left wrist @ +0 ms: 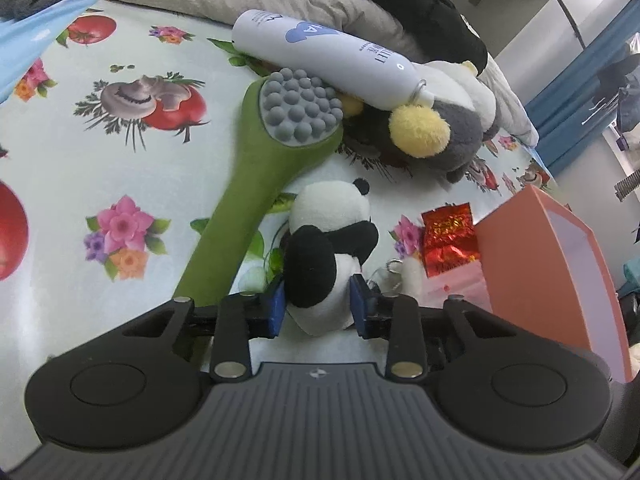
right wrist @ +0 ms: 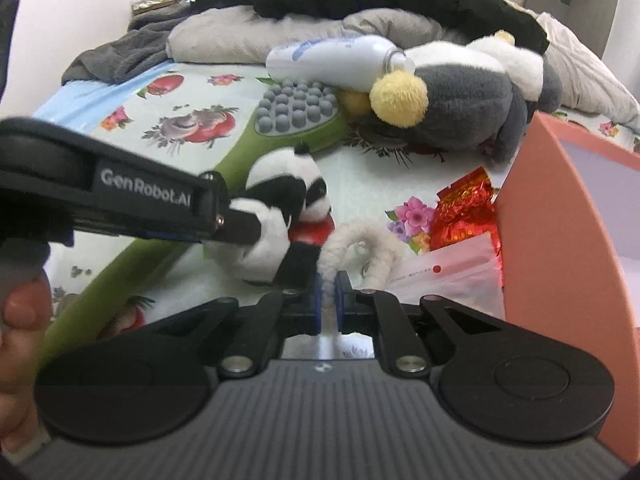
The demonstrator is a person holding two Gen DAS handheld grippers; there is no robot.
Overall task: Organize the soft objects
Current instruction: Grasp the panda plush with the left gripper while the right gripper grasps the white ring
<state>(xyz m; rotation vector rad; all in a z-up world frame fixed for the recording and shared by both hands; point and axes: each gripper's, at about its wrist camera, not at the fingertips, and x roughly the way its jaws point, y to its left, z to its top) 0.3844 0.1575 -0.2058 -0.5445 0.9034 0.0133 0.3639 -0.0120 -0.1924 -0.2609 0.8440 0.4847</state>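
Note:
A small panda plush (left wrist: 320, 240) lies on the flowered bedsheet (left wrist: 60, 168) with its body between the blue pads of my left gripper (left wrist: 318, 306), which is shut on it. The right wrist view shows the same panda (right wrist: 280, 192), and one finger (right wrist: 240, 226) of the left gripper presses into its white side. My right gripper (right wrist: 329, 302) is shut on a white fuzzy cord loop (right wrist: 360, 240) that lies just right of the panda. That loop (left wrist: 412, 276) carries a metal ring in the left wrist view.
A green massager (left wrist: 256, 184) with grey nubs lies left of the panda. Behind it are a white bottle (left wrist: 320, 52) and a grey-and-yellow plush (left wrist: 440, 128). A pink box (left wrist: 552, 272), red foil packet (left wrist: 450, 240) and plastic bag (right wrist: 448, 276) sit right. A hand (right wrist: 20, 312) holds the left gripper.

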